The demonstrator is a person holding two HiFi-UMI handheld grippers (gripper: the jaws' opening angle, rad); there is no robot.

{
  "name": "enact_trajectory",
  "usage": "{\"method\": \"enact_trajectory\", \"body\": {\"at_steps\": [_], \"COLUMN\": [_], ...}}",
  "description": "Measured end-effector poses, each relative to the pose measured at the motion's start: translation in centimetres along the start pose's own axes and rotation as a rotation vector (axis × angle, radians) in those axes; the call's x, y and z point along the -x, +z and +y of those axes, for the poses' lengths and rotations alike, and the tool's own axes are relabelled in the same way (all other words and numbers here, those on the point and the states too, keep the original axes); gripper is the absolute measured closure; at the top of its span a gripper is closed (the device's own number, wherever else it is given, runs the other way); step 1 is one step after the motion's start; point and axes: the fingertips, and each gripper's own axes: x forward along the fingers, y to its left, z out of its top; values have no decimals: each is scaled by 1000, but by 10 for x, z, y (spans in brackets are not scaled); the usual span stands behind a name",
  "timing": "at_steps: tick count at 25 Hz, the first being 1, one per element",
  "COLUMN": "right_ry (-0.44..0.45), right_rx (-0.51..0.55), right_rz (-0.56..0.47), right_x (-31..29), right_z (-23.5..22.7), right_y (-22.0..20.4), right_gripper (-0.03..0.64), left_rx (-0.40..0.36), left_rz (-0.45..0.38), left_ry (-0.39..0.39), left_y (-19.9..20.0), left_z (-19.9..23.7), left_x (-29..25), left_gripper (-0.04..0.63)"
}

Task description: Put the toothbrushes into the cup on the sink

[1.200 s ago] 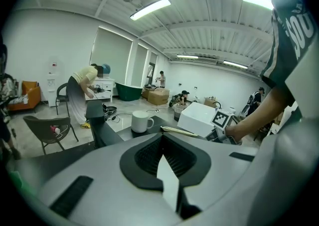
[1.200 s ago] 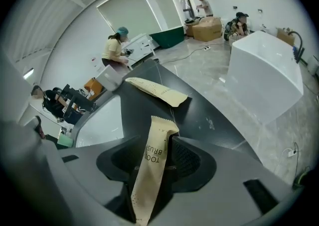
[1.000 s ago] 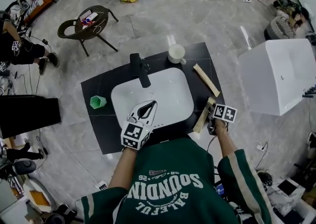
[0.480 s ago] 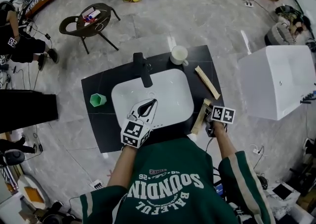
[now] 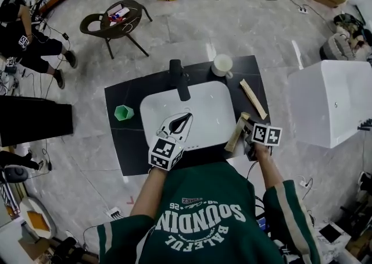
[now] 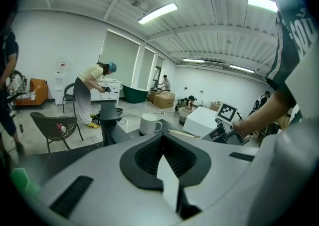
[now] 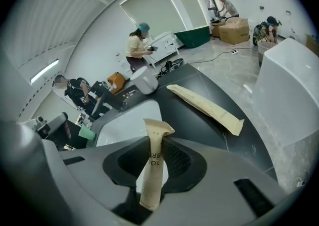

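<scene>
Right gripper (image 7: 152, 164): clamped on a paper-wrapped toothbrush (image 7: 156, 138). The jaws have just been closing and the pads now pinch the sleeve low down, so most of it sticks up past the tips.

Left gripper (image 5: 183, 118): jaws together with nothing in them, hanging over the white sink basin (image 5: 206, 103).

Other toothbrush (image 5: 253, 99): same kind of paper sleeve, lying flat on the black counter (image 5: 129, 151) to the right of the basin, well apart from either gripper.

Containers: there's a white mug (image 5: 222, 64) at the back edge, just right of the black faucet (image 5: 179, 79), and a small green cup (image 5: 123, 112) on the counter left of the basin. Nothing pokes out of either one. I can't see the bottom of the mug, but the green cup looks empty.

Which cup is meant: can't say for sure. The mug is nearer to both brushes, so that's my guess.

What could go wrong: the grip is near one end of a slick paper sleeve, so I reckon the long free end could swing or slide out on the way over. If it tips, it lands in the basin. The mug also looks light enough to topple if the brush goes in at a slant and pushes on the rim.
</scene>
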Motion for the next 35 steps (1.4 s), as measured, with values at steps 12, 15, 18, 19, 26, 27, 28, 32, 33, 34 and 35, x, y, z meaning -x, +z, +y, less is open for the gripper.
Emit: {"method": "enact_trajectory", "body": {"at_steps": [12,15,18,19,26,27,28,32,33,34,35], "right_ry": [167,180,193,197,216,221,227,252,260,268,277], "right_rx": [250,335,392,409,578,602,619,664,675,686,696], "right_rz": [-99,-122,-136,-140,-190,-197,-205,-248,-261,-277,-296], "right_x": [3,4,3,3,4,4,5,11,13,16,19], "right_z": [80,93,103,106,128,132,137,155,160,164,169], "right_y": [38,41,43,44,57,61,65,88,96,104,112], "right_gripper": [526,529,529,529,531,531,531,531,531,531,531], "left_rx": [6,5,7,8,7,8,10,12,12,12,13], "left_rz": [-16,-17,-17,-16,-19,-22,-25,-28,-28,-28,-27], "left_ry": [30,36,43,45,60,63,67,74,75,76,78], "left_y": [7,7,6,6,9,9,10,12,13,13,13], "left_z": [8,9,11,12,16,17,18,20,20,20,20], "left_x": [5,6,8,8,9,9,9,10,9,8,8], "left_gripper": [584,584,584,584,584,584,584,584,584,584,584]}}
